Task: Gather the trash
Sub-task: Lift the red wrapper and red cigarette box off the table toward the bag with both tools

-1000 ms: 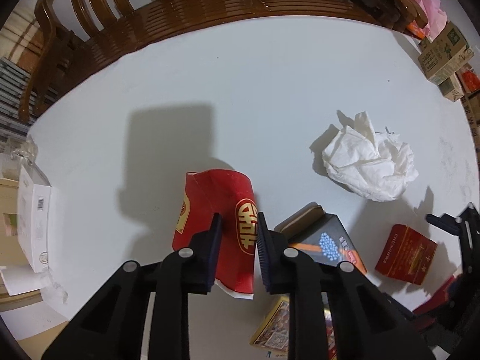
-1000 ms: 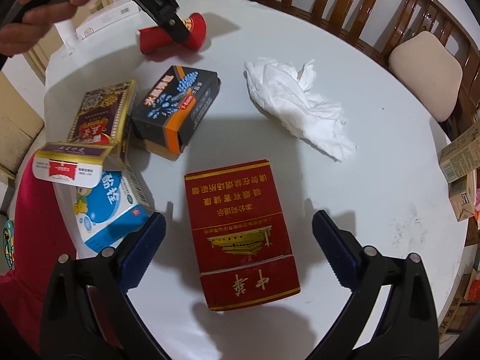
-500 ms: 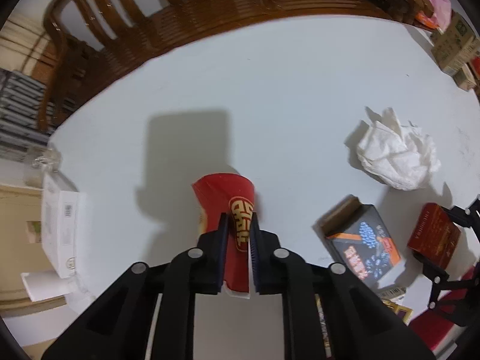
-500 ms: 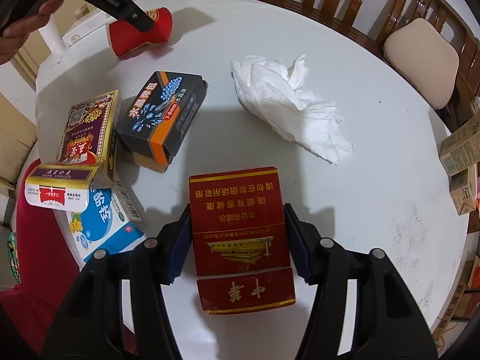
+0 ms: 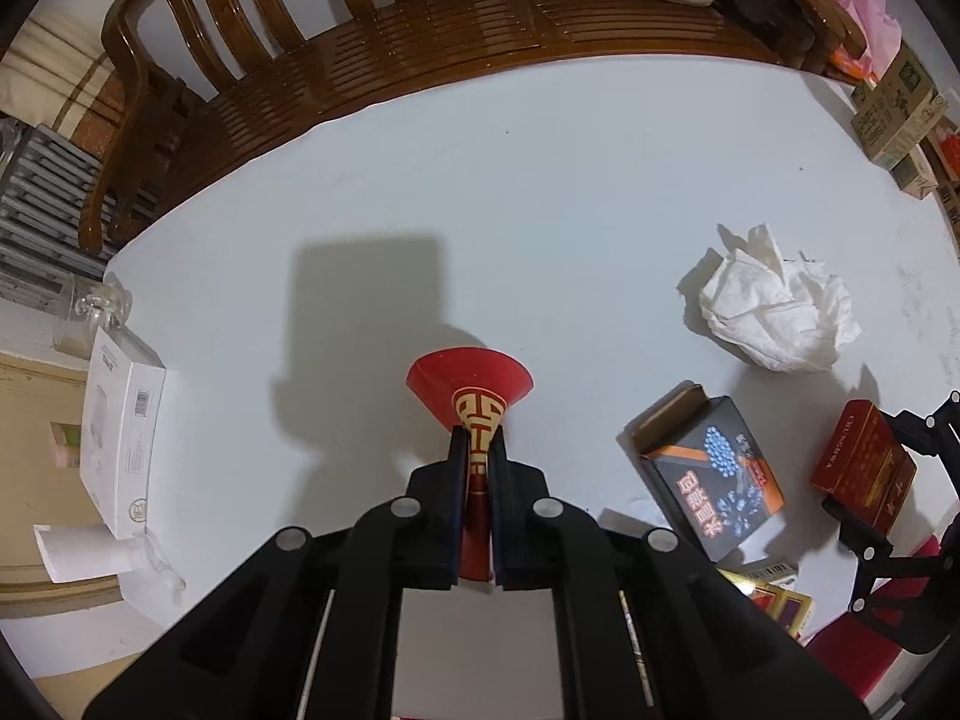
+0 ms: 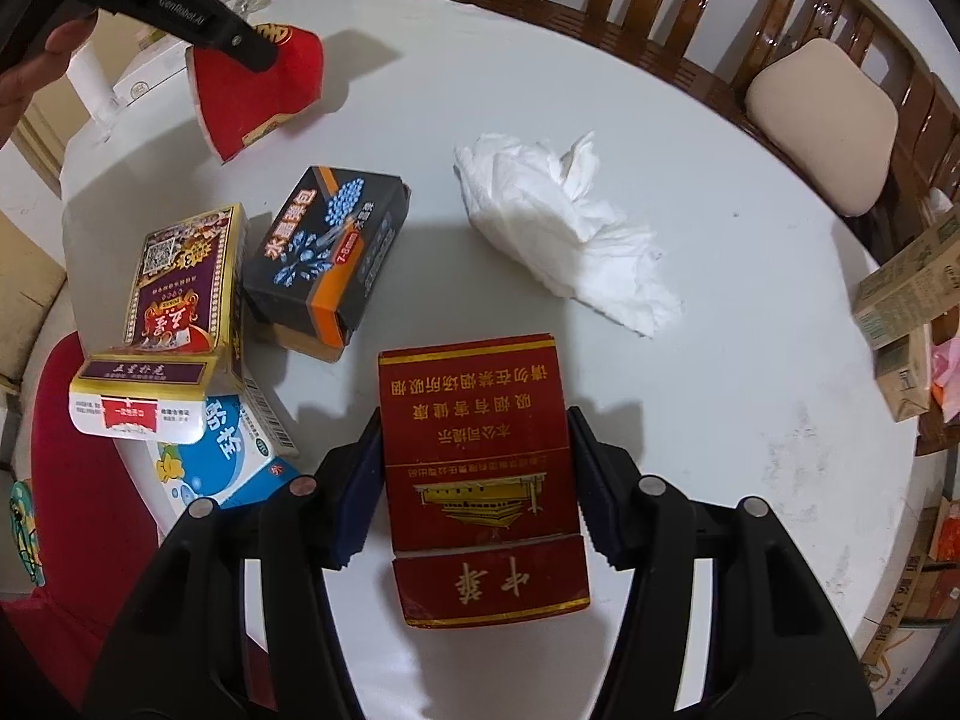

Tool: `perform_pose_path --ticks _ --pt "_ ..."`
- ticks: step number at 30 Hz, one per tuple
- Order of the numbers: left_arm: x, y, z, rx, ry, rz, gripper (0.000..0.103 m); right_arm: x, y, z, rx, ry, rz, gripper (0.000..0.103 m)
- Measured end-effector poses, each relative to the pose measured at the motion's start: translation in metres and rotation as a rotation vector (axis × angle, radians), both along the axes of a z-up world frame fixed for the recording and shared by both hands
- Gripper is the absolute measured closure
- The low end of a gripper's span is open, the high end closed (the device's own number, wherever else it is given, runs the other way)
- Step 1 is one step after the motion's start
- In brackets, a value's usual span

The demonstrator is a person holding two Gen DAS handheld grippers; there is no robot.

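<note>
The left gripper (image 5: 478,450) has its fingers (image 5: 457,480) pressed together on a red paper cup (image 5: 471,381), which is squeezed flat between them. The wide mouth of the cup spreads out like a fan just beyond the fingertips, and its narrow end runs back between the two fingers. In the right wrist view the same cup (image 6: 258,90) hangs from the left gripper (image 6: 255,57) above the white surface (image 6: 720,312), and part of a hand (image 6: 30,78) shows behind the handle.

The right gripper (image 6: 477,474) has its fingers (image 6: 363,492) clamped on the two long sides of a red cigarette pack (image 6: 477,456). The pack lies flat on the surface, between the fingers, with its lid end toward the camera and the other end reaching past the fingertips.

Beyond the right fingertips and a little to the right lies a crumpled white tissue (image 6: 558,228). To the left of the right fingers there is a black box with blue dots (image 6: 327,252), a purple and gold pack (image 6: 180,288) touching it, and a blue and white carton (image 6: 228,456) partly under the purple pack. In the left wrist view the tissue (image 5: 774,312) and the black box (image 5: 714,474) lie to the right of the left fingers, well apart from the cup. A wooden bench (image 5: 420,48) curves around the far edge of the surface.
</note>
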State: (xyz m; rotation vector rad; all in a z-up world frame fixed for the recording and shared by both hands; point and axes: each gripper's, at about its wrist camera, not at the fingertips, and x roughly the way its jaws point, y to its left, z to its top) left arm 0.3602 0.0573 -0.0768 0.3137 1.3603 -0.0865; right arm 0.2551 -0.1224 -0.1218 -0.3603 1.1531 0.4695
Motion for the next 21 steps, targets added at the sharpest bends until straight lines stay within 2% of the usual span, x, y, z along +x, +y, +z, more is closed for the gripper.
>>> perform_pose_path --ticks 10,21 --pt "-0.021 0.008 0.034 -0.059 -0.066 -0.004 0.096 -0.018 -0.006 0.039 0.014 -0.072 -0.047 0.047" --pt "-0.097 -0.004 0.105 -0.147 -0.19 -0.08 0.096 -0.063 -0.009 0.123 0.054 -0.238 -0.078 0.047"
